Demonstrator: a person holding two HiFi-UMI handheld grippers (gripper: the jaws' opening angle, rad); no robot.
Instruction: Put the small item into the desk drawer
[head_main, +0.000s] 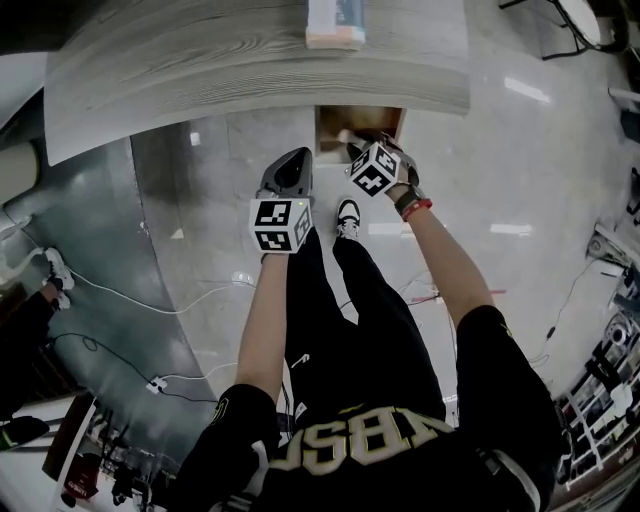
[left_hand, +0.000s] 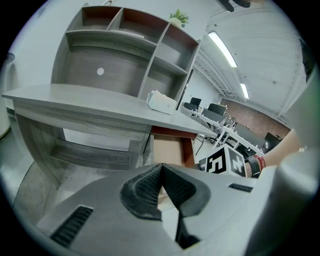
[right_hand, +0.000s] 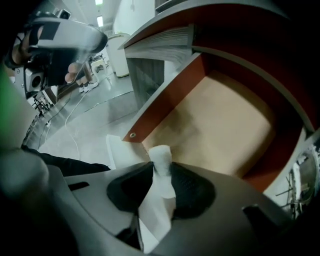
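Note:
The small item (right_hand: 161, 156) is a soft white roll, standing upright between the pads of my right gripper (right_hand: 161, 167), which is shut on it. That gripper (head_main: 352, 143) hangs just above the front of the open desk drawer (right_hand: 167, 97); the drawer's tan bottom (right_hand: 220, 125) is bare. In the head view the drawer (head_main: 322, 125) sticks out from under the grey desk (head_main: 250, 60). My left gripper (head_main: 293, 158) is held left of the drawer, lower and nearer to me. Its jaws (left_hand: 161, 169) are shut with nothing between them.
A white box (head_main: 335, 25) sits on the desktop above the drawer. A grey shelf unit (left_hand: 125, 50) stands on the desk's back. The person's legs and a shoe (head_main: 347, 215) are right below the grippers. White cables (head_main: 150, 300) run over the floor at left.

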